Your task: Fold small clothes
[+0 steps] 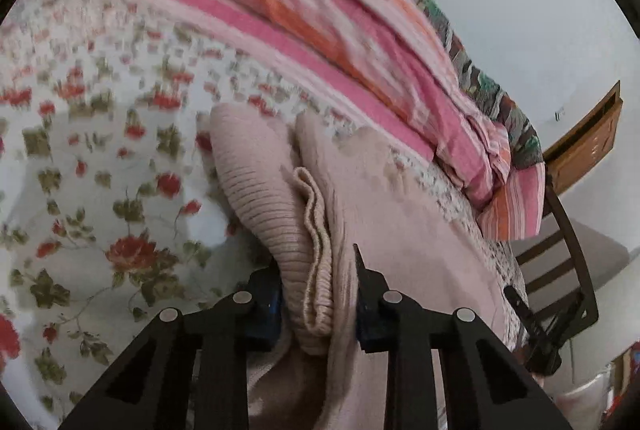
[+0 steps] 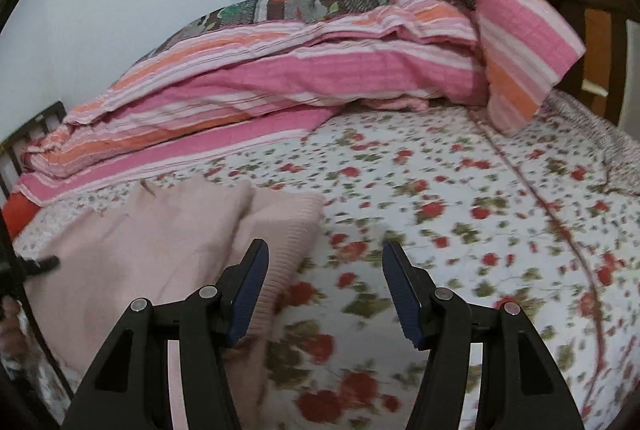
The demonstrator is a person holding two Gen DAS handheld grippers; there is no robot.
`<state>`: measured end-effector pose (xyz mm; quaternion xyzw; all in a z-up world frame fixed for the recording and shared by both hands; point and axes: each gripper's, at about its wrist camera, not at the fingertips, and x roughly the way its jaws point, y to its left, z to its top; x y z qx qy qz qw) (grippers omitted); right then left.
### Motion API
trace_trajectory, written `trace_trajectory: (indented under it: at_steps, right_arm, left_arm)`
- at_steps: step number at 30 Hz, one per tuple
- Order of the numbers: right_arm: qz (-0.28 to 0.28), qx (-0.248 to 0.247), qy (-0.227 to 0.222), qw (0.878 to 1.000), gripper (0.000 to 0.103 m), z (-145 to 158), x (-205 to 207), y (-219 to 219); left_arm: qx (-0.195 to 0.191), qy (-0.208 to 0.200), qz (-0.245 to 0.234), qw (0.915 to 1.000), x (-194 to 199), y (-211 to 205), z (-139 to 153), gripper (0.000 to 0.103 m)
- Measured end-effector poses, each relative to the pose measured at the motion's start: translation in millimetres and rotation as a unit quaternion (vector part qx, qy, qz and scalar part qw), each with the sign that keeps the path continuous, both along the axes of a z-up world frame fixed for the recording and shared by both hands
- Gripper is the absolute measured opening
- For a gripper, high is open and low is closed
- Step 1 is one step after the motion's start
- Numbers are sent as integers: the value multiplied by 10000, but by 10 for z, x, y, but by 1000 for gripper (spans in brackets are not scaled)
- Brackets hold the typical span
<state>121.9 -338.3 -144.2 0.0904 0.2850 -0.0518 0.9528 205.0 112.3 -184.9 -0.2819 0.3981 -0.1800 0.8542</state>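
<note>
The left gripper [image 1: 318, 286] is clamped on a bunched ribbed edge of the pale pink sweater [image 1: 384, 214], which lies on the floral bedsheet [image 1: 100, 158]; the right gripper [image 2: 324, 290] hangs released above the sheet, sweater at its ten o'clock; a striped pink quilt [image 2: 280, 78] lies heaped at twelve o'clock

A pale pink ribbed sweater [image 1: 256, 190] lies on a white, red-rose-print bedsheet [image 2: 460, 198] beside a pink-and-orange striped quilt [image 2: 280, 70].
</note>
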Motion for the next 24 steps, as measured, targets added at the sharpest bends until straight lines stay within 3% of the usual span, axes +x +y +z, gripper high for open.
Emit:
trace_trajectory:
  at_steps: [9,15,20,24]
  right_arm:
    - [-322,45,-59,9995,59,61,-171,-362]
    - [-730,488,-247,9958,59,120,-346,-759]
    - [-901,916,-246,9914,59,76,-397,-980]
    - [-913,846,-253,9919,59,70,-440,-1011]
  left_arm:
    - [1166,-448,352,9915,-87,-760,892,24]
    - [1673,-638,96,9838,-115,-1604,1317,23]
    - [2148,-534,-236,9749,-143,-2548,1182,23]
    - [2888,-351,-705,9542,-195,-3268,760,25]
